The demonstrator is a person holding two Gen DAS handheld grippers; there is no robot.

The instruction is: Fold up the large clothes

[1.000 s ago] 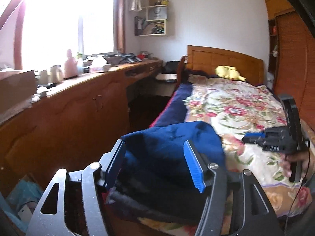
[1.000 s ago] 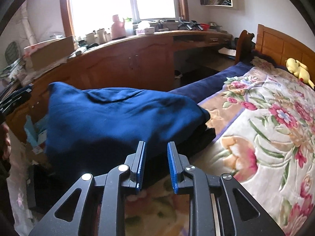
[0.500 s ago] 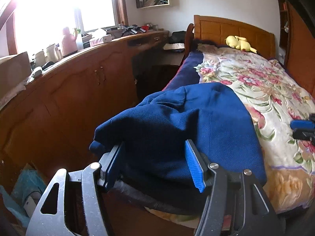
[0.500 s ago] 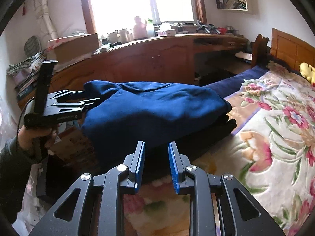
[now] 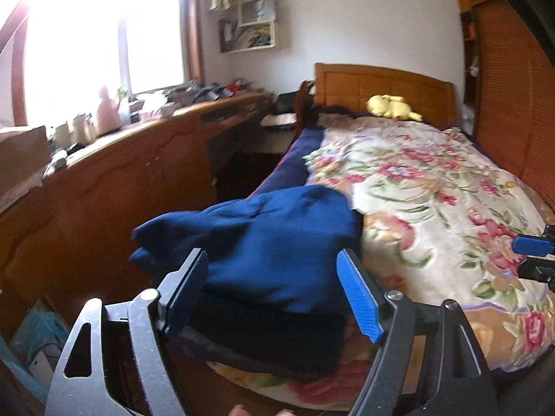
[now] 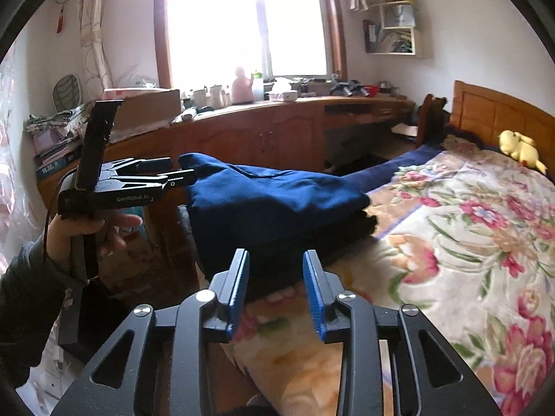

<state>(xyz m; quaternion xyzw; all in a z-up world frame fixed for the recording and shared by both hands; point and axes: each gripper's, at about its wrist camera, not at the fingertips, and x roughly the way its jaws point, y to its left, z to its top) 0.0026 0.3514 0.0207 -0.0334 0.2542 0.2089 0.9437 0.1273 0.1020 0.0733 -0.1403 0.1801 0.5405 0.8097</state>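
Observation:
A folded dark blue garment (image 5: 277, 235) lies on a darker folded pile (image 5: 277, 332) at the near left corner of the bed. My left gripper (image 5: 270, 254) stands wide, its jaws opening. The garment's near edge lies between them, and the pads do not press on it. In the right wrist view the left gripper (image 6: 182, 170), held by a hand (image 6: 86, 228), has its tips at the left end of the blue garment (image 6: 277, 190). My right gripper (image 6: 275, 254) sits just short of the dark pile (image 6: 312, 239), jaws opening, nothing between them. It also shows at the right edge as the right gripper (image 5: 534, 256).
The bed's floral blanket (image 5: 433, 190) stretches to a wooden headboard (image 5: 381, 83) with a yellow plush toy (image 5: 392, 105). A long wooden counter (image 6: 260, 131) with cluttered items runs under the window. Boxes and bags (image 5: 34, 343) sit on the floor beside the bed.
The left gripper's jaws have spread wider around the garment's edge. The right gripper has drawn back from the pile and its jaws have widened. The blue garment stays on the pile.

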